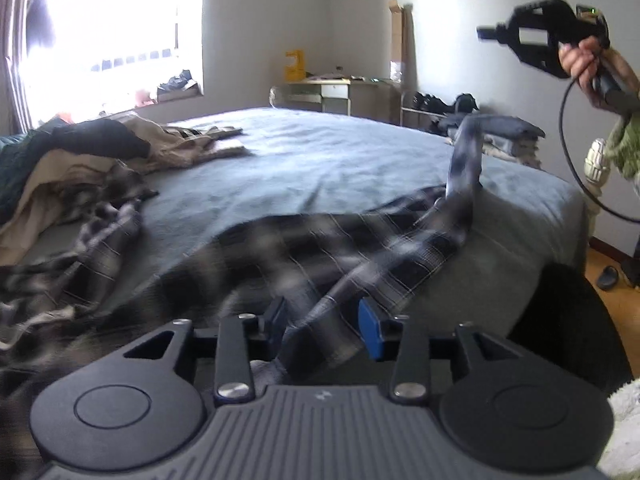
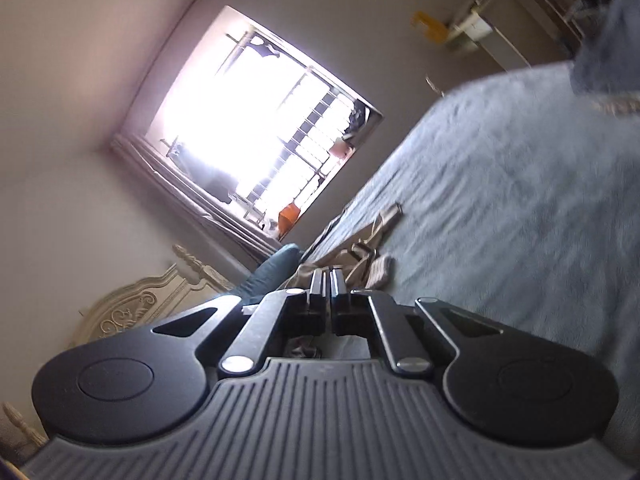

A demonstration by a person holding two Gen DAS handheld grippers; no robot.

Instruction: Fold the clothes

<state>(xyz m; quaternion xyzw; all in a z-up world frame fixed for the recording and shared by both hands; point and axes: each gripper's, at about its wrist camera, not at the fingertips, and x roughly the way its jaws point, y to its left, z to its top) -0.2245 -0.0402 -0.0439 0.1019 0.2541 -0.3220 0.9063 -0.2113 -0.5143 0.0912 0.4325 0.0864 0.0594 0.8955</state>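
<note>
A dark plaid shirt (image 1: 340, 248) lies crumpled on the near part of the blue-grey bed (image 1: 320, 152), blurred. One sleeve (image 1: 466, 152) stands up in the air on the right. My left gripper (image 1: 323, 322) is low over the shirt. Its blue pads (image 1: 370, 328) are apart and a strip of plaid cloth runs loosely between them. In the left wrist view my right gripper (image 1: 488, 34) is high at the upper right, held by a hand (image 1: 580, 64), well clear of the shirt. In its own view, the right gripper (image 2: 330, 276) is shut with nothing between its fingers.
A heap of dark and beige clothes (image 1: 80, 152) covers the bed's left side. Folded garments (image 1: 508, 128) are stacked at its far right corner. A desk (image 1: 332, 92) stands by the far wall and a bright window (image 2: 256, 120) is behind the heap. The wooden floor (image 1: 624, 312) shows at right.
</note>
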